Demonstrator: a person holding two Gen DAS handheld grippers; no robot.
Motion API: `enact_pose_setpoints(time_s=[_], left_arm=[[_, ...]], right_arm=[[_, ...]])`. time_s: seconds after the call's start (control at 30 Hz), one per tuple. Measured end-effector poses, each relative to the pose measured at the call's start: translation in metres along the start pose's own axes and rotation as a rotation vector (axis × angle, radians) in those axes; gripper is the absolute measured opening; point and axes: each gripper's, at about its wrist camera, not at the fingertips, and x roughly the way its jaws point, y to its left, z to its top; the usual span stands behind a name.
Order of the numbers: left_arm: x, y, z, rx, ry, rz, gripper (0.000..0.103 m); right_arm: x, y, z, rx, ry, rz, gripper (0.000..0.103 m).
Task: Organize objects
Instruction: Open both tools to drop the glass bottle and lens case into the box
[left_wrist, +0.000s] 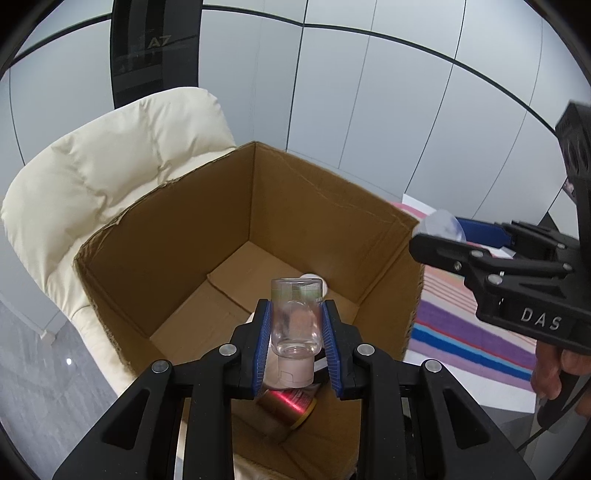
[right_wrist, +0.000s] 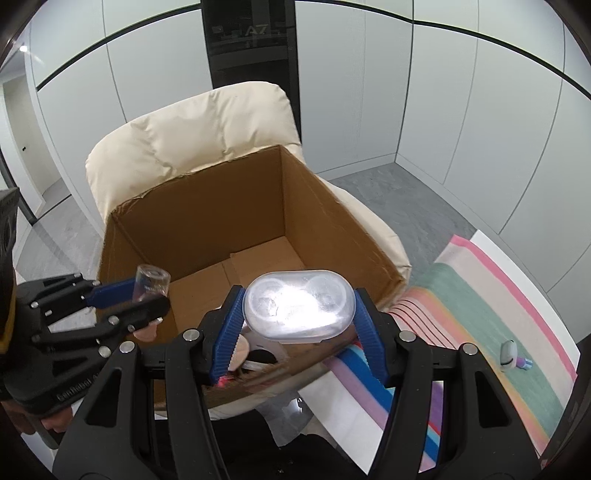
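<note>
— Claws over the cardboard box (left_wrist: 192, 229): what does each one hold?

— Left gripper (left_wrist: 296, 347) pinches a clear glass jar (left_wrist: 295, 314) between its blue pads (left_wrist: 261, 343), jaws narrowed to the jar's width, both pads touching its sides. The jar hangs above the box's open top, mouth pointing away from the camera.

— And the other?

— Right gripper (right_wrist: 299, 325) clamps a translucent oval plastic container (right_wrist: 300, 301), a pad pressed on each of its short ends, so the jaws stand fairly wide. It sits over the box's near rim. In the left wrist view only a pale edge of it shows at the right gripper's tip, beside the box's right wall.

— What lies inside the box?

— On its floor, under the jar, a red metallic can (left_wrist: 291, 400) on its side and a pale cylinder (left_wrist: 293, 371); more items crowd the near corner, too hidden to name.

— Around the box?

— It rests on a cream padded chair (right_wrist: 192, 140). To the box's right, a striped cloth (right_wrist: 491, 295) carries one small white-and-purple item (right_wrist: 511, 355), well apart from the box.
</note>
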Motion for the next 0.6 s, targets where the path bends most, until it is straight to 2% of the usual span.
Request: enact_pose_setpoints(time_s=[0.37,0.43,0.47,0.5,0.6], left_arm=[[-0.004,0.011,-0.004,-0.002,0.005,0.023,0.031],[-0.009,0.012,-0.005,-0.002,-0.010,0.047,0.048],[-0.012,0.013,-0.005,-0.002,-0.020,0.053,0.061],[-0.015,0.014,-0.005,-0.003,-0.033,0.061,0.067],[-0.021,0.019,-0.006,-0.007,-0.045,0.074,0.075]], right_arm=[[0.010,0.032,0.002,-0.058,0.010,0.040,0.061],[0.011,0.036,0.003,-0.065,0.010,0.043,0.061],[0.013,0.038,0.004,-0.068,0.011,0.044,0.061],[0.014,0.039,0.004,-0.068,0.012,0.044,0.061],[0.017,0.041,0.005,-0.066,0.017,0.043,0.061]])
